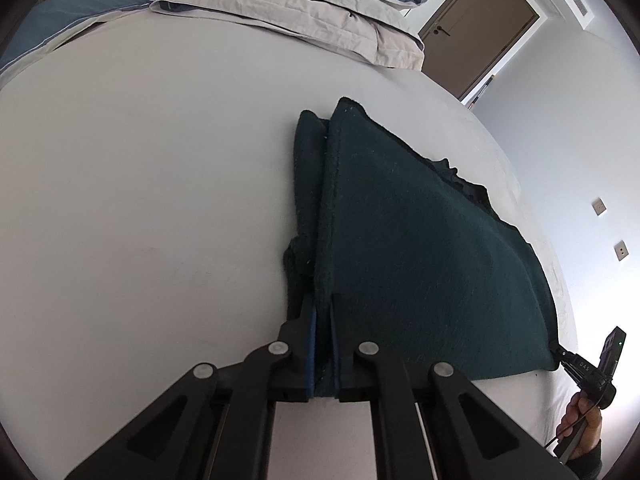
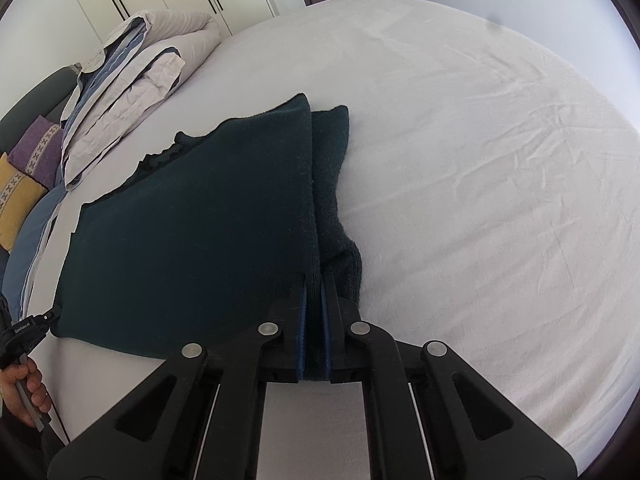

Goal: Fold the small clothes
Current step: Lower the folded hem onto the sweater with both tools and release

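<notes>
Dark green knitted garment (image 1: 420,248) lies on the white-sheeted bed (image 1: 140,200), near edge lifted. Left tool (image 1: 323,312) and right tool (image 2: 313,288) each clamp a near corner (sleeves look tucked). Fold midway; body fold remains.

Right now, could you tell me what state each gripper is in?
Left gripper: closed on the near left corner of the dark green garment.
Right gripper: closed on the garment's near right corner.
</notes>
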`<state>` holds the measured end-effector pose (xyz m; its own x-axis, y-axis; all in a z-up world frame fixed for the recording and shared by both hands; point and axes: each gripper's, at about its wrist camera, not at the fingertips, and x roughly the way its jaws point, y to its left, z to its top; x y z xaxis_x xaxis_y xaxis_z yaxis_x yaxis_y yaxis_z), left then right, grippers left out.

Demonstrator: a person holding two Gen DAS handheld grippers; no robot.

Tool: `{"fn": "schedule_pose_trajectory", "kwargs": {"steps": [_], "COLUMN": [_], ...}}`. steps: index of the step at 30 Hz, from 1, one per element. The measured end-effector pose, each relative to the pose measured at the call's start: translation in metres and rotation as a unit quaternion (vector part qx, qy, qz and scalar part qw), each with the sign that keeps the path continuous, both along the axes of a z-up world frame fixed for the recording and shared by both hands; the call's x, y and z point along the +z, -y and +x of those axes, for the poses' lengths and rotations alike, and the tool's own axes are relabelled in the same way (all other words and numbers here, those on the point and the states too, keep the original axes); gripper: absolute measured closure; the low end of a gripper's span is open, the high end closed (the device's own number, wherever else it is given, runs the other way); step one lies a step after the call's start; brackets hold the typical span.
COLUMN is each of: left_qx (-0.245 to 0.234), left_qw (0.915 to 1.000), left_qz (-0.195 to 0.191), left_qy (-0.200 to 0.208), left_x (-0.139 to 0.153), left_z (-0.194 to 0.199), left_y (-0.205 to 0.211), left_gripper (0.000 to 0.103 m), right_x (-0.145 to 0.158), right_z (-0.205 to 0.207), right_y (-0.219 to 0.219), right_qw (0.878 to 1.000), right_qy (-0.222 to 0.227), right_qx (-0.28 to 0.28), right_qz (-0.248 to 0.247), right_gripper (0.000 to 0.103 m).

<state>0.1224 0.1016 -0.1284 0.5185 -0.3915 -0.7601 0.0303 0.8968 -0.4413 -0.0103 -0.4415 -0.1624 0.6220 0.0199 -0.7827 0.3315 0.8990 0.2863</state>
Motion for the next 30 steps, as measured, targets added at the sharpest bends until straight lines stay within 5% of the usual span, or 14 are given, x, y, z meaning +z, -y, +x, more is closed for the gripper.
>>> {"fn": "schedule_pose_trajectory", "kwargs": {"steps": [18, 25, 30], "left_qx": [0.002, 0.022, 0.016], "left_qw": [0.9999, 0.9995, 0.9987], "left_qz": [-0.014, -0.022, -0.005], "left_qy": [-0.001, 0.005, 0.047], "left_x": [-0.005, 0.008, 0.039], "left_z": [-0.009, -0.014, -0.014], "left_y": [-0.005, -0.008, 0.011], "left_gripper": [0.097, 0.092, 0.084], "right_x": [-0.006, 0.030, 0.054], "right_z": [0.004, -0.012, -0.002], "right_y": [0.002, 0.001, -0.034], "right_qw": [1.000, 0.999, 0.992], "right_qy": [-0.005, 0.045, 0.081], "right_qx": [0.003, -0.024, 0.031], "right_qz": [-0.001, 0.019, 0.087], "right_gripper": [0.096, 0.073, 0.073]}}
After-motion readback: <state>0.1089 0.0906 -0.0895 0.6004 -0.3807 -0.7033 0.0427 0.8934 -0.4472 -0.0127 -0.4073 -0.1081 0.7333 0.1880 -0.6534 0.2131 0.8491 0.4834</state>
